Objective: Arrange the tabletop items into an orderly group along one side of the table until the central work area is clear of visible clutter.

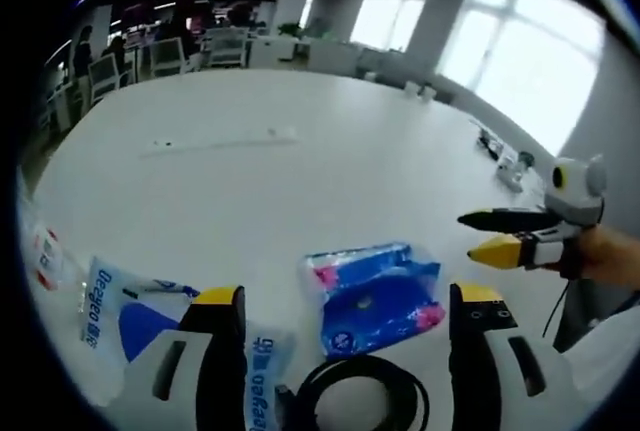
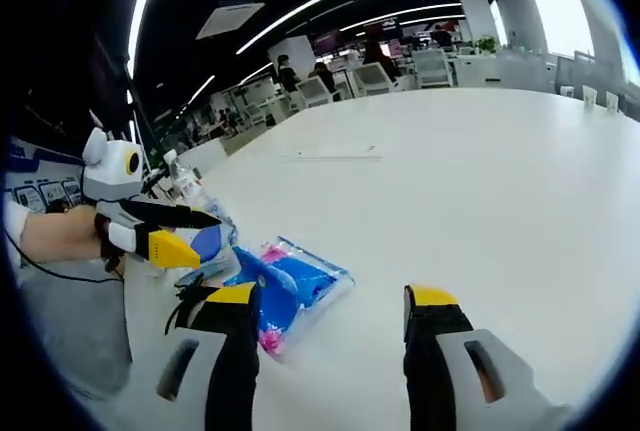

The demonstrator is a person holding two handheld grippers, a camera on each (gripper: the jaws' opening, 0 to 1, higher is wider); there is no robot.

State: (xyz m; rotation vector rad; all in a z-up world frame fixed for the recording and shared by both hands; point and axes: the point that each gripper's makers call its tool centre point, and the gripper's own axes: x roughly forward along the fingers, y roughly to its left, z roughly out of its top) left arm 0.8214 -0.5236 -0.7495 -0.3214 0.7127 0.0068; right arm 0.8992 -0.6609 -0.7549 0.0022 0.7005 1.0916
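Bright windows (image 1: 500, 41), white chairs (image 2: 375, 78)

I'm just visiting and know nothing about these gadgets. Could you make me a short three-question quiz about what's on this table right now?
1. True or false: the left gripper has its jaws shut on the blue packet.
2. Which lies nearest the blue packet? A) a black cable B) a red mug C) a laptop
3. Fill in: the tips of the right gripper are coloured ____.

Key:
1. False; the jaws stand apart and hold nothing.
2. A
3. Yellow
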